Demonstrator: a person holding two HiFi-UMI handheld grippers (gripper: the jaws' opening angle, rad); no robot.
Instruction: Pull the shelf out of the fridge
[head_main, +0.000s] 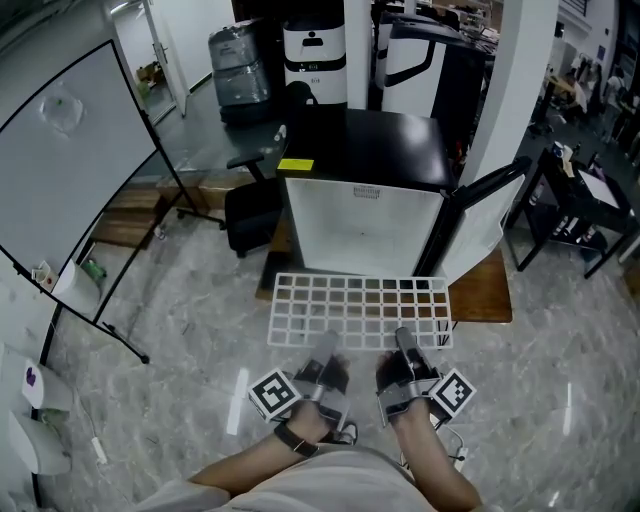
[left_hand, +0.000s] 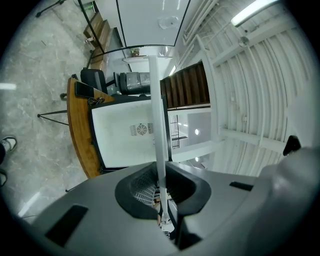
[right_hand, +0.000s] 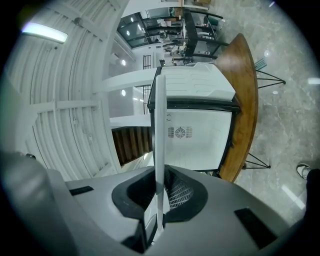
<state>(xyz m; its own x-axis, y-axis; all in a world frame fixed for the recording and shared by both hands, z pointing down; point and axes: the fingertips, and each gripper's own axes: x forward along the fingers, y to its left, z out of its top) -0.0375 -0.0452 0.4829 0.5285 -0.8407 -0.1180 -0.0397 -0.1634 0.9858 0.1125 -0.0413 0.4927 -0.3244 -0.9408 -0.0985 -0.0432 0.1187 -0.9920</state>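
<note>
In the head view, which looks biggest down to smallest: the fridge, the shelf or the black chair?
1. fridge
2. shelf, which is nearest the camera, so it looks larger than it is
3. chair

One fridge (head_main: 365, 150), one wire shelf (head_main: 360, 305), one black chair (head_main: 252, 215).

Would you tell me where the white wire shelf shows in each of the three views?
Head view: the shelf lies flat at lower centre, before the open fridge.
Left gripper view: edge-on, a white vertical bar at centre, running into the jaws.
Right gripper view: likewise a central vertical bar.
Shared landmark: the fridge, behind the shelf throughout.
</note>
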